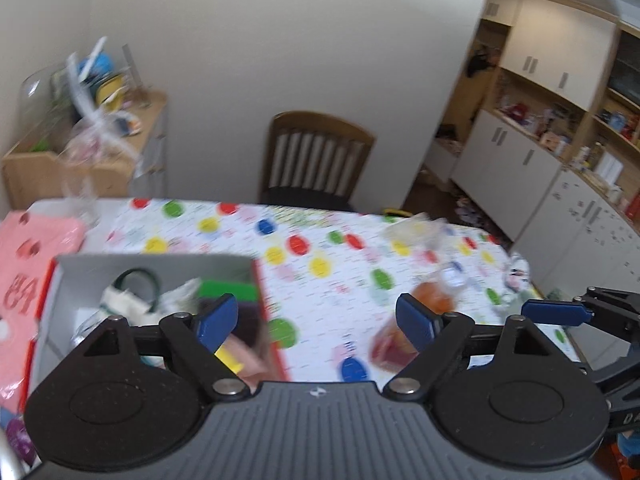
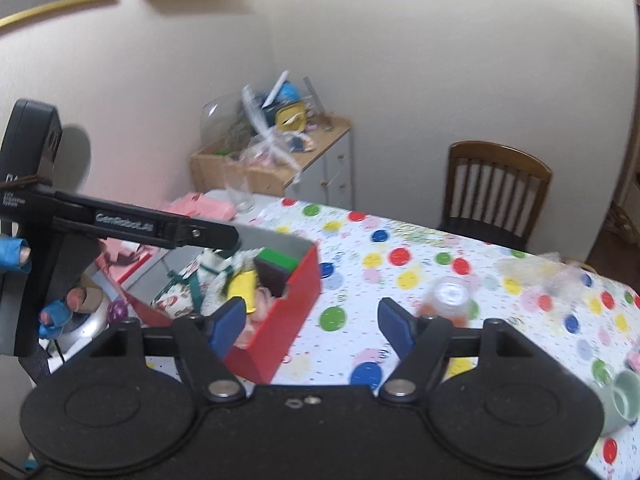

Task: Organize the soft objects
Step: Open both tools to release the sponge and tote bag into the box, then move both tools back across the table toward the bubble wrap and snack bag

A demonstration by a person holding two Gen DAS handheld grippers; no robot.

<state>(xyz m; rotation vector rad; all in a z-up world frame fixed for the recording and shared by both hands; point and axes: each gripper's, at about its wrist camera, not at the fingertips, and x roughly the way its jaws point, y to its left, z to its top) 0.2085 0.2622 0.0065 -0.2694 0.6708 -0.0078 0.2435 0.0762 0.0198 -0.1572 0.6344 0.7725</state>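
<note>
A red box with a grey inside (image 1: pixel 256 280) (image 2: pixel 304 280) stands on the dotted tablecloth and holds soft things: a green and dark sponge (image 1: pixel 228 292) (image 2: pixel 276 262), a yellow piece (image 2: pixel 244 284), pink cloth (image 2: pixel 264 300) and a cream pouch with green straps (image 1: pixel 128 300) (image 2: pixel 208 268). My left gripper (image 1: pixel 316 324) is open and empty above the box's right edge. My right gripper (image 2: pixel 312 326) is open and empty, just right of the box. The left gripper's body also shows at the left of the right wrist view (image 2: pixel 132 226).
A bottle of orange drink (image 1: pixel 432 300) (image 2: pixel 448 300) stands right of the box, with a crumpled clear bag (image 2: pixel 540 272) behind it. A pink bag (image 1: pixel 32 248) and a glass (image 2: pixel 240 192) lie at the left. A green cup (image 2: pixel 620 400) is at the right. A wooden chair (image 1: pixel 316 156) stands behind the table.
</note>
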